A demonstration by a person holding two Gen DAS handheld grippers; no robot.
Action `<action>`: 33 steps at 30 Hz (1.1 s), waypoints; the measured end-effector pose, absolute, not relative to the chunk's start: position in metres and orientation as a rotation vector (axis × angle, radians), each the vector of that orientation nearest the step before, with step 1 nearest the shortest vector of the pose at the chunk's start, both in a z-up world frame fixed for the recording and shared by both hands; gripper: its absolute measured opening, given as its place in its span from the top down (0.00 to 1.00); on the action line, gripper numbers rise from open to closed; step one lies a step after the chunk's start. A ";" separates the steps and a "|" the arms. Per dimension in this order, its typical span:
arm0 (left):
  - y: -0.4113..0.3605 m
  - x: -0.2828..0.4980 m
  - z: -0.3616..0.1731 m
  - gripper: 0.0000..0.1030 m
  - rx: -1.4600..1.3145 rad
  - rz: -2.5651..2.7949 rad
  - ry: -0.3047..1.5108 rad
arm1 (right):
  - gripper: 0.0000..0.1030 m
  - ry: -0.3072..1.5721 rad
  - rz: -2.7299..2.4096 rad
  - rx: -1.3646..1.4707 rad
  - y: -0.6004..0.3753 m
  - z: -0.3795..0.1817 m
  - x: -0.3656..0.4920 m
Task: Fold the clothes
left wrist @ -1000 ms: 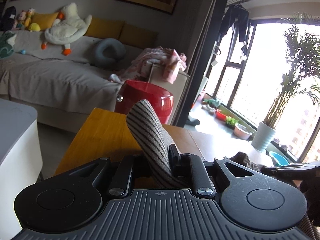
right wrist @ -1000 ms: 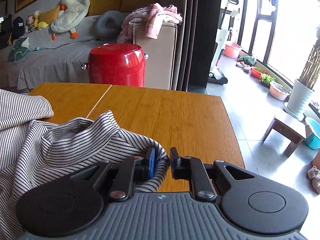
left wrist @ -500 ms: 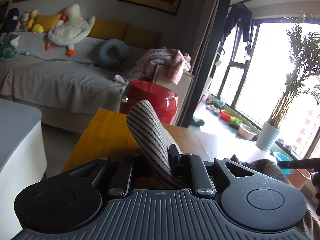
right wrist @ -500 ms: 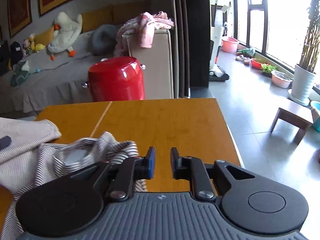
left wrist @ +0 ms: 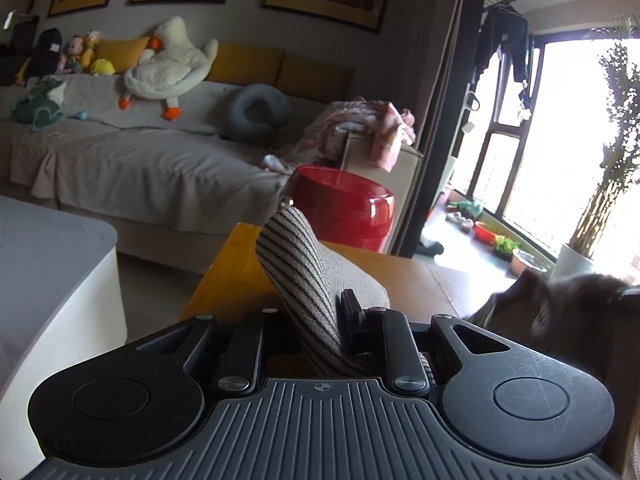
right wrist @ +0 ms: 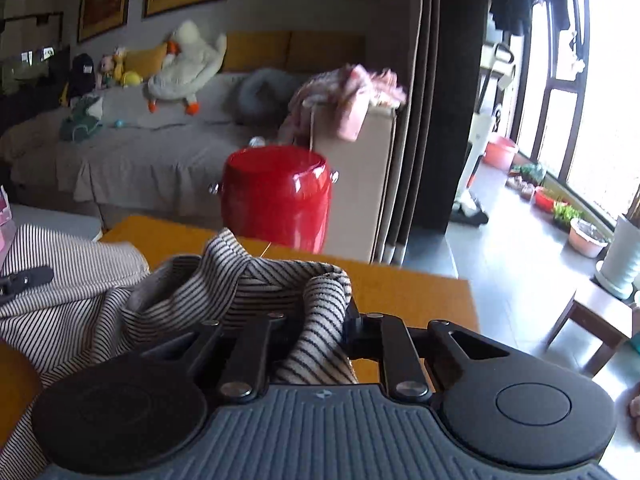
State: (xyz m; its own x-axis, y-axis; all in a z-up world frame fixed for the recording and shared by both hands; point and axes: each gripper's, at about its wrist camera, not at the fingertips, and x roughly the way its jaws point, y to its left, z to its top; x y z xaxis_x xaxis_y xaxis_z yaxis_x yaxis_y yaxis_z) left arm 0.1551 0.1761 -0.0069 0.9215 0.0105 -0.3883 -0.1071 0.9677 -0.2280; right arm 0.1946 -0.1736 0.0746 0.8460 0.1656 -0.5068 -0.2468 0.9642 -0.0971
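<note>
Left gripper (left wrist: 320,320) pinching a striped shirt (left wrist: 296,268) fold; right gripper (right wrist: 320,320) just closed on another edge. Shirt between both jaws, raised off the table (right wrist: 420,292), likely to spread it for folding.

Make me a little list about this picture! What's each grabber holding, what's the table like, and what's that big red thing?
left gripper: shut on a fold of the striped shirt
right gripper: fingers have just been closing, now shut on the striped shirt's edge
shirt: cream with dark stripes, bunched, partly lifted off the table
table: wooden, orange-brown
red thing: shiny red stool, standing on the floor behind the table
behind it: grey sofa with a white duck plush
</note>
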 end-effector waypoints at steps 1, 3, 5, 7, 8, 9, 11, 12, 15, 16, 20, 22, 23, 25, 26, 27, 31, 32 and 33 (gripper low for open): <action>0.177 0.156 -0.008 0.79 -0.252 0.063 0.400 | 0.86 0.529 0.203 -0.160 -0.180 0.071 0.201; 0.177 0.157 -0.009 0.78 -0.247 0.062 0.407 | 0.82 0.601 0.173 -0.144 -0.192 0.049 0.217; 0.172 0.156 -0.009 0.78 -0.215 0.073 0.405 | 0.76 0.678 0.135 -0.117 -0.200 0.020 0.230; 0.172 0.157 -0.011 0.76 -0.208 0.089 0.415 | 0.61 0.696 0.095 -0.101 -0.206 -0.002 0.236; 0.176 0.157 -0.012 0.74 -0.226 0.092 0.423 | 0.53 0.690 0.083 -0.099 -0.208 -0.003 0.236; 0.180 0.157 -0.011 0.71 -0.247 0.093 0.429 | 0.50 0.683 0.073 -0.099 -0.210 -0.002 0.236; 0.188 0.156 -0.009 0.68 -0.288 0.093 0.437 | 0.50 0.626 0.061 -0.145 -0.203 0.011 0.228; 0.191 0.152 -0.005 0.66 -0.306 0.093 0.436 | 0.50 0.592 0.056 -0.174 -0.198 0.019 0.224; 0.185 0.136 0.015 0.48 -0.297 0.066 0.381 | 0.50 0.495 0.048 -0.240 -0.184 0.044 0.212; 0.181 0.130 0.022 0.44 -0.287 0.053 0.356 | 0.50 0.474 0.056 -0.232 -0.178 0.052 0.211; 0.153 0.115 0.039 0.21 -0.268 -0.138 0.320 | 0.48 0.486 0.204 -0.107 -0.160 0.075 0.219; 0.132 0.119 0.028 0.20 -0.270 -0.284 0.386 | 0.56 0.585 0.331 -0.036 -0.145 0.069 0.230; 0.121 0.123 0.019 0.20 -0.269 -0.345 0.425 | 0.59 0.628 0.366 -0.025 -0.135 0.063 0.235; 0.103 0.130 0.001 0.20 -0.261 -0.400 0.489 | 0.59 0.679 0.382 -0.043 -0.115 0.046 0.246; 0.098 0.132 -0.006 0.20 -0.264 -0.412 0.507 | 0.59 0.696 0.382 -0.050 -0.108 0.037 0.253; 0.094 0.135 -0.013 0.20 -0.269 -0.422 0.523 | 0.58 0.722 0.388 -0.047 -0.103 0.028 0.260; 0.088 0.136 -0.024 0.07 -0.276 -0.425 0.534 | 0.96 0.745 0.431 -0.060 -0.083 0.015 0.274; 0.089 0.135 -0.025 0.06 -0.277 -0.422 0.531 | 0.96 0.720 0.450 -0.072 -0.079 0.021 0.271; 0.088 0.135 -0.027 0.05 -0.268 -0.414 0.543 | 0.97 0.672 0.451 -0.096 -0.076 0.031 0.269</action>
State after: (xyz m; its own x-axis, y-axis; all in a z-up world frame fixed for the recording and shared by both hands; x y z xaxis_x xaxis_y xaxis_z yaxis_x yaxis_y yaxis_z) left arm 0.1354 0.0879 -0.0266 0.7770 -0.4478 -0.4424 0.3088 0.8836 -0.3519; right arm 0.2693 -0.0763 0.0314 0.6900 0.3726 -0.6205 -0.4336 0.8992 0.0577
